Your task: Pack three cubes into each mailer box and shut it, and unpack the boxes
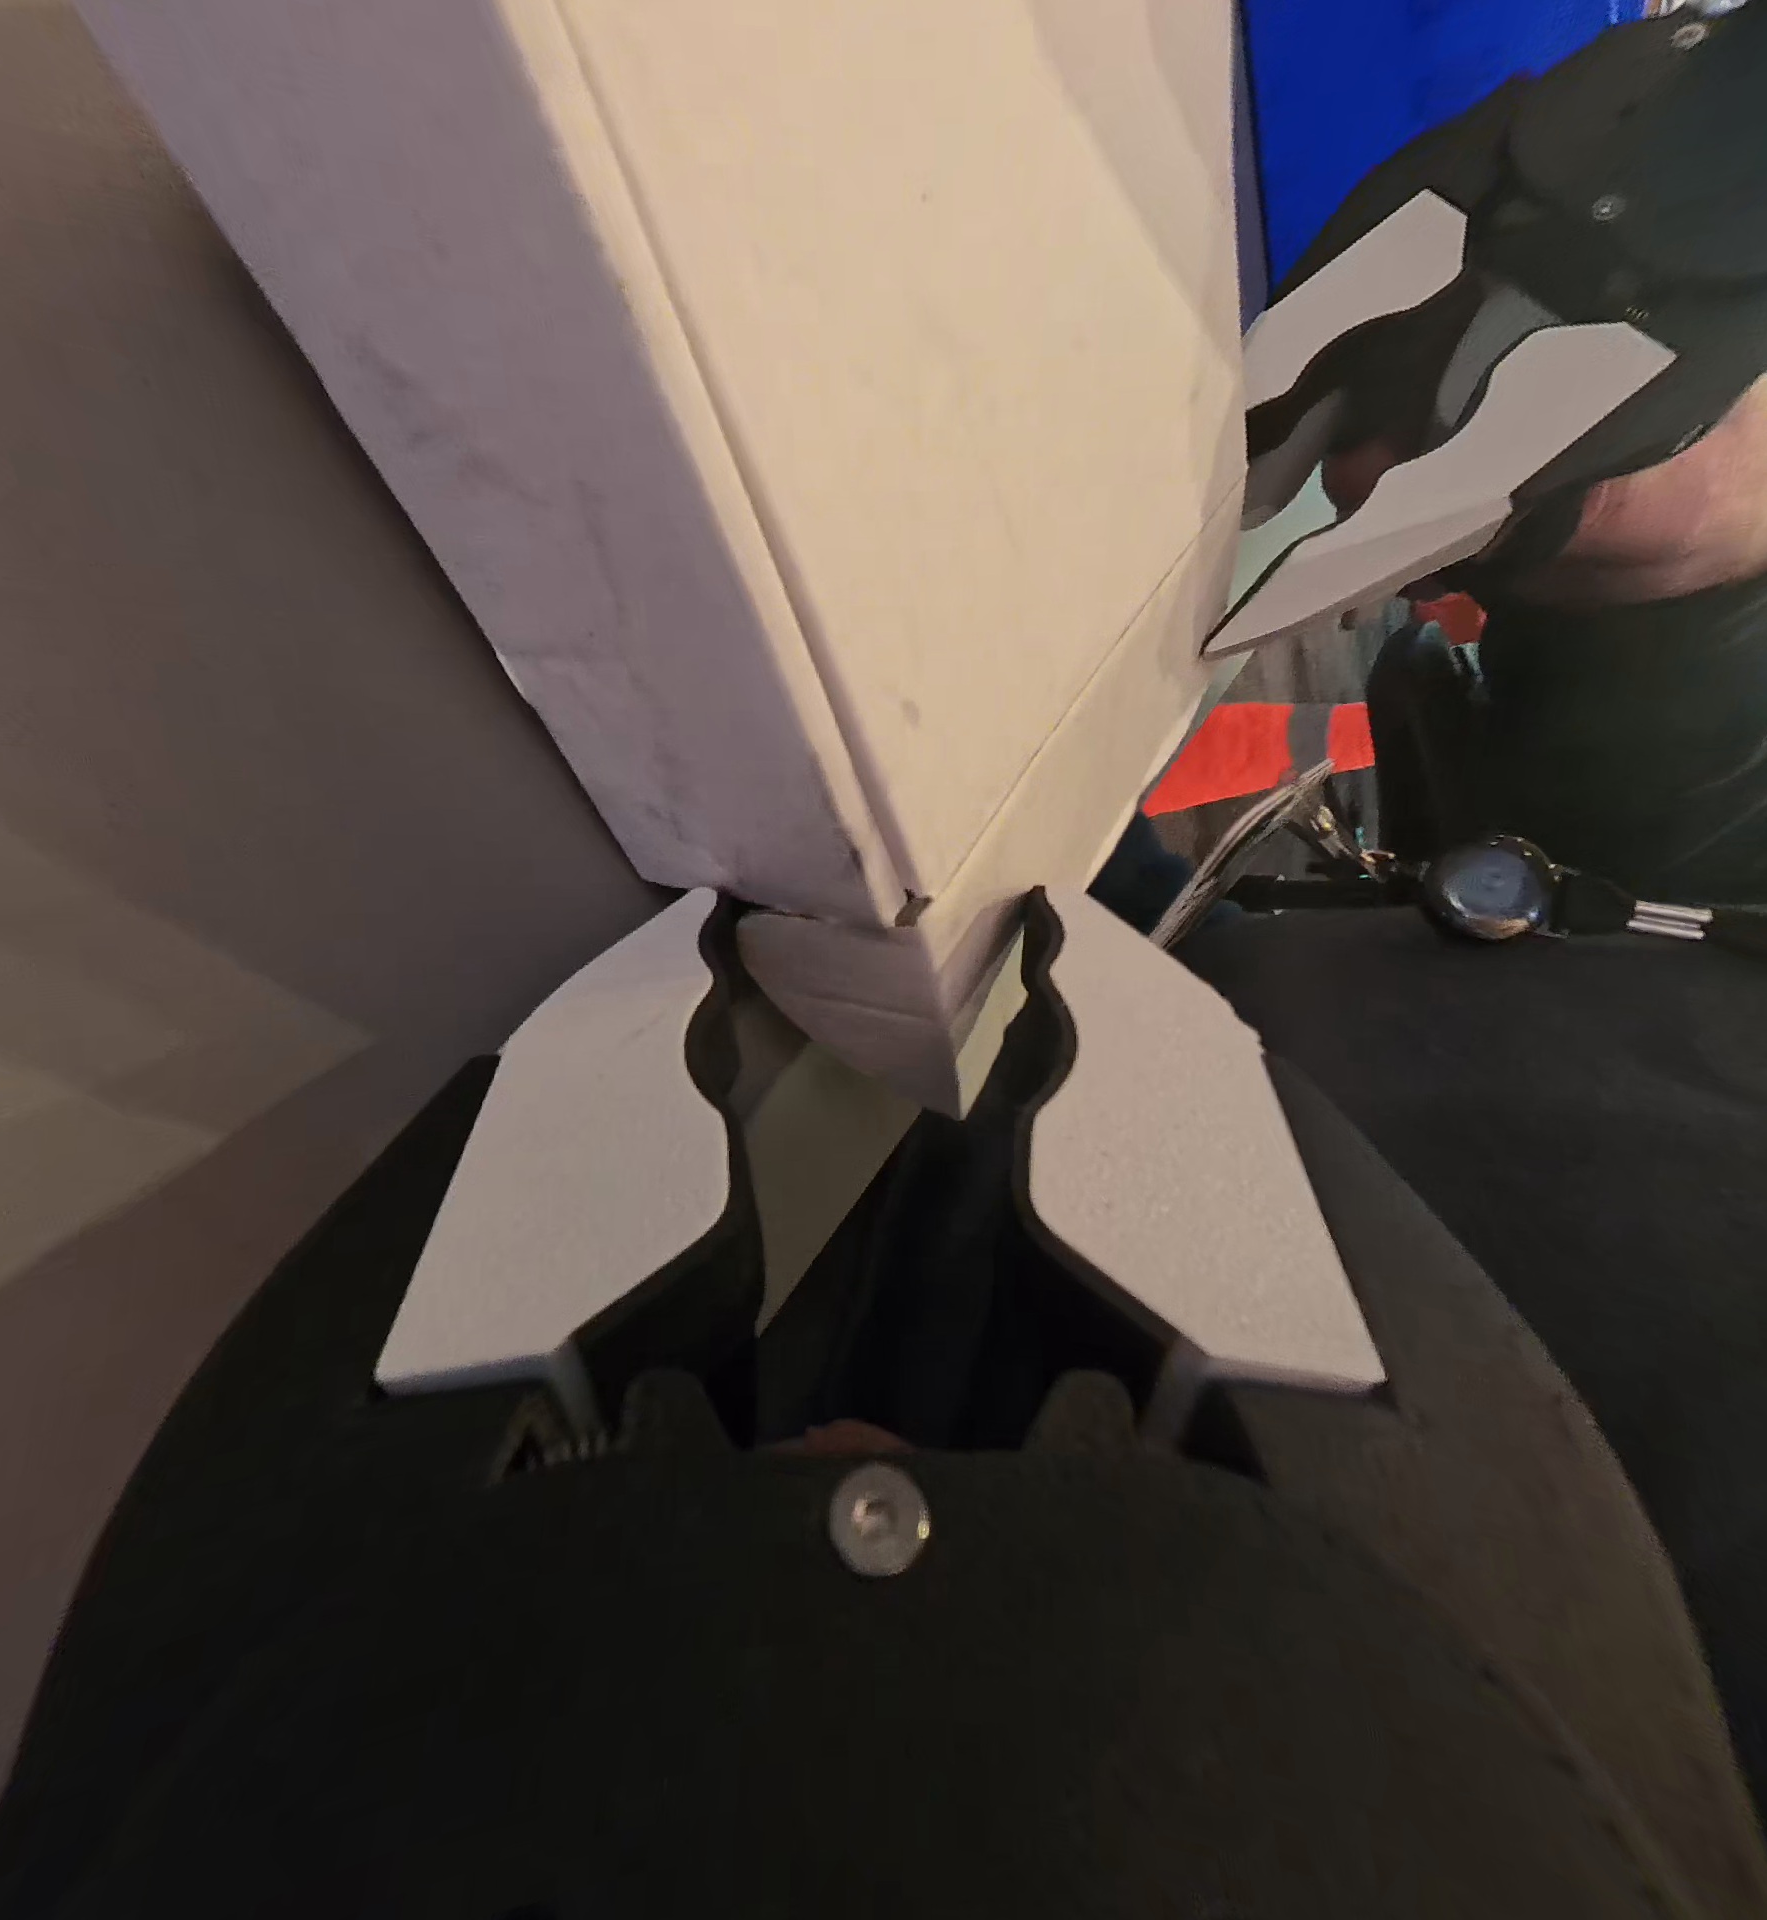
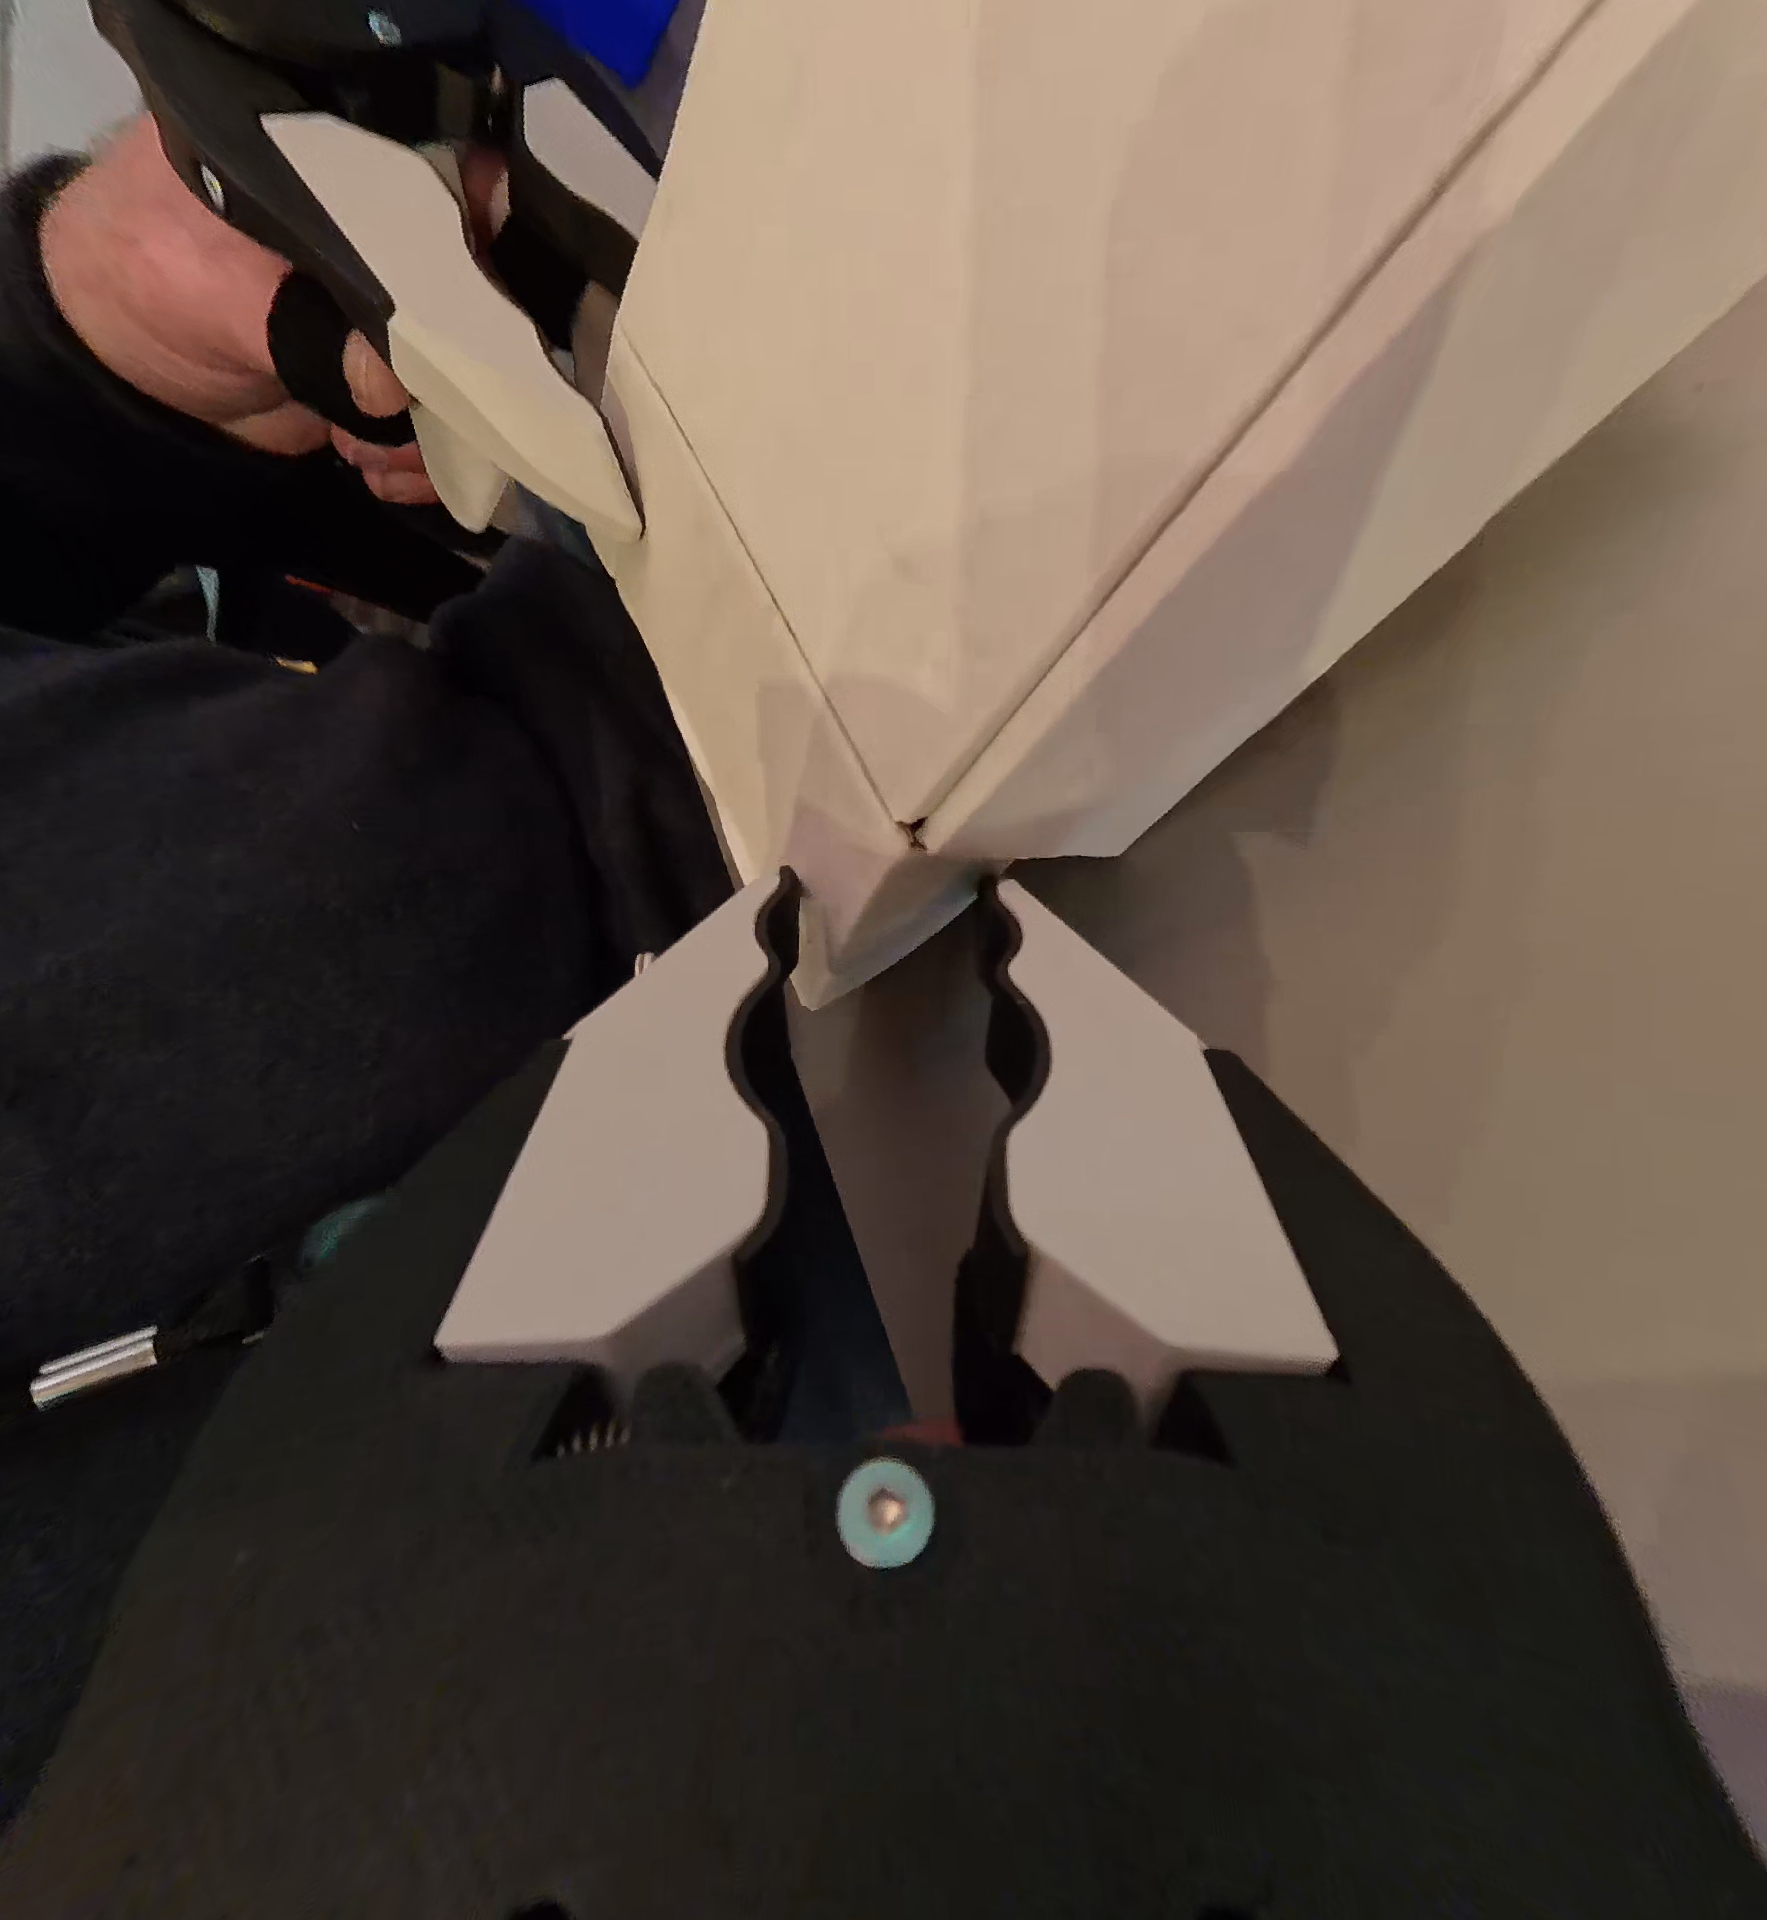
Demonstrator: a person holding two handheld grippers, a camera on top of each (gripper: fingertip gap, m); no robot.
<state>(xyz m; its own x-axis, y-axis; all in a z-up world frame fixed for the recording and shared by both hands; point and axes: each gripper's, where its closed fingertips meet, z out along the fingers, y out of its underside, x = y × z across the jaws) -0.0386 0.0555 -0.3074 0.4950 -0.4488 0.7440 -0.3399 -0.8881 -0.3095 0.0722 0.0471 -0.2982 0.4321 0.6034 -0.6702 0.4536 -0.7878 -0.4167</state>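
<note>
Cardboard like that closed white mailer box [image 1: 858, 436] looked stiff but light, so both left gripper [image 1: 874, 914] and right gripper [image 2: 889, 894] had jaws pinching its neighbouring corners, which seemed sensible.

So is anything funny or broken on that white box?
A little. The white mailer box is shut but has grey scuff marks along one side, and a tiny gap shows at the corner where the lid meets. Both grippers, left and right, pinch its corners.

We have the mailer box [image 1: 858, 416] between our left gripper [image 1: 874, 914] and right gripper [image 2: 889, 883], one corner inside each gripper's fingers.
</note>
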